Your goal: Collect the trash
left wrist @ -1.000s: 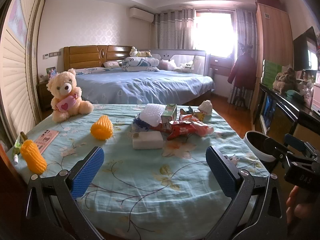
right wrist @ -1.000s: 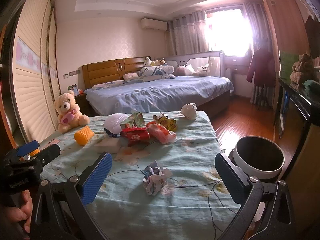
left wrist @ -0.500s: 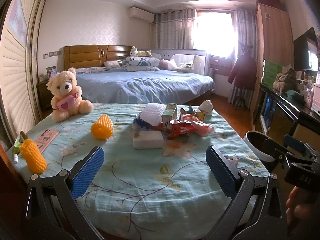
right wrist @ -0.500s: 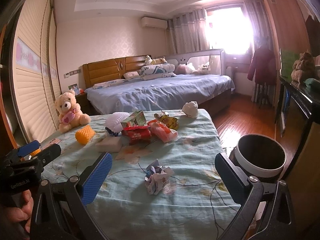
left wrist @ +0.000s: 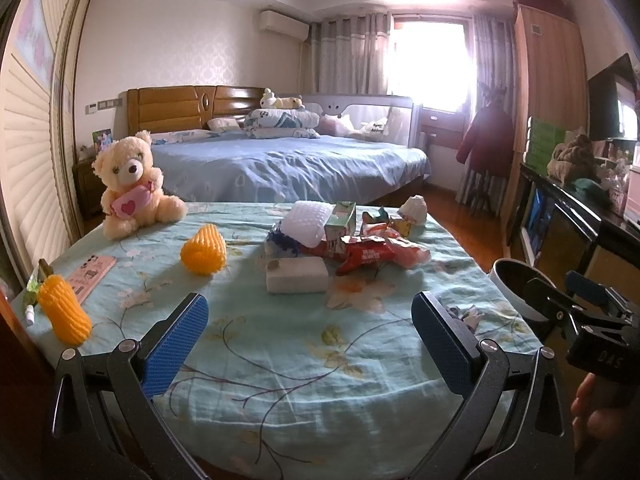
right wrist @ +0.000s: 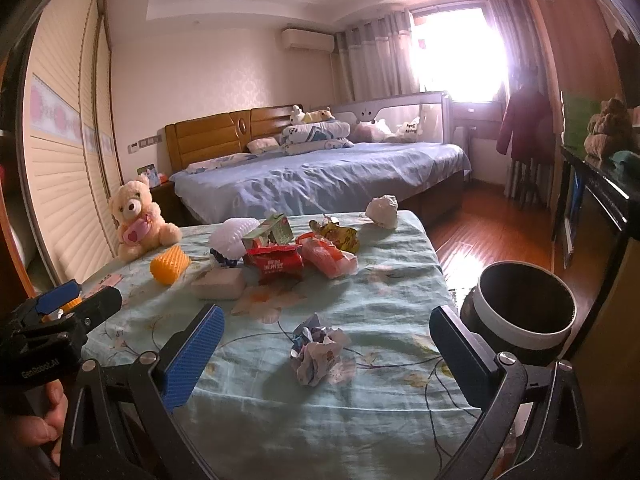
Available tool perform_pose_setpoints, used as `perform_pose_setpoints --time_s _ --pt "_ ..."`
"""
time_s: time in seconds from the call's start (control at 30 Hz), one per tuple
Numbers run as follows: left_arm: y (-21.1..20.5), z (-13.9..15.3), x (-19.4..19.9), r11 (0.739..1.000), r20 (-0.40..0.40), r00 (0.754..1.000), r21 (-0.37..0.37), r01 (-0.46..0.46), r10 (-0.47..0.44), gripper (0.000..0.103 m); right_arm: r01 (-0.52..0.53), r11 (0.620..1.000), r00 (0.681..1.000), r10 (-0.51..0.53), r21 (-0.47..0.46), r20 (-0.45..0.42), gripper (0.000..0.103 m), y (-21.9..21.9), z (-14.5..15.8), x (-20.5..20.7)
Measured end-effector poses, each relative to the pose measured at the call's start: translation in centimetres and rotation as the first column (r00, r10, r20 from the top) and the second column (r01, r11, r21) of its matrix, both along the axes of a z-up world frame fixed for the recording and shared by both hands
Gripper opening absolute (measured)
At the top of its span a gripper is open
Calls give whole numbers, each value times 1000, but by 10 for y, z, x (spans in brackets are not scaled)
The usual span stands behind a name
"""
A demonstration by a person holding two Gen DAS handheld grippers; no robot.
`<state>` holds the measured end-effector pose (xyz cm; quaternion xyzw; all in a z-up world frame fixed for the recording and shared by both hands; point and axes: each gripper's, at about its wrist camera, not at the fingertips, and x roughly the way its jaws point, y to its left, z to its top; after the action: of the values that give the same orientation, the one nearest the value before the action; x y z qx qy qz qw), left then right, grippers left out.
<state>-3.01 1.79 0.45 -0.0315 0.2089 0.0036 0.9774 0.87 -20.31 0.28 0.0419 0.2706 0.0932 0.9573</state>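
A heap of trash lies mid-table: a red snack wrapper [right wrist: 274,265], a pink wrapper [right wrist: 328,258], a green carton [right wrist: 272,231], a white foam net [right wrist: 232,236] and a white block [right wrist: 218,285]. A crumpled paper ball [right wrist: 316,350] lies near the front edge, just ahead of my open, empty right gripper [right wrist: 324,356]. A white crumpled wad [right wrist: 383,211] sits at the far right corner. A white bin with a dark inside [right wrist: 520,312] stands right of the table. My left gripper [left wrist: 310,344] is open and empty over the front edge, short of the white block [left wrist: 297,280].
A teddy bear [left wrist: 130,184], two yellow foam nets [left wrist: 203,256] [left wrist: 66,314] and a pink card [left wrist: 90,278] lie on the table's left. The table has a floral cloth [left wrist: 280,344]. A bed [left wrist: 288,168] stands behind, a dark cabinet [left wrist: 568,232] at right.
The right gripper has edged a little forward toward the crumpled paper ball. The left gripper has hardly moved.
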Motion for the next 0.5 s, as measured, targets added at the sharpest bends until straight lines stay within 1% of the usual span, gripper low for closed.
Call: perform_pose_setpoints --time_s 0.17,0.5 --pt "3 -9 10 1000 -33 999 -1 0 0 103 -1 1000 999 2 11 -38 103 -1 -7 8" --pt "16 -35 44 1000 -144 990 -16 -7 5 103 -15 999 984 23 47 -177 103 -2 -37 36"
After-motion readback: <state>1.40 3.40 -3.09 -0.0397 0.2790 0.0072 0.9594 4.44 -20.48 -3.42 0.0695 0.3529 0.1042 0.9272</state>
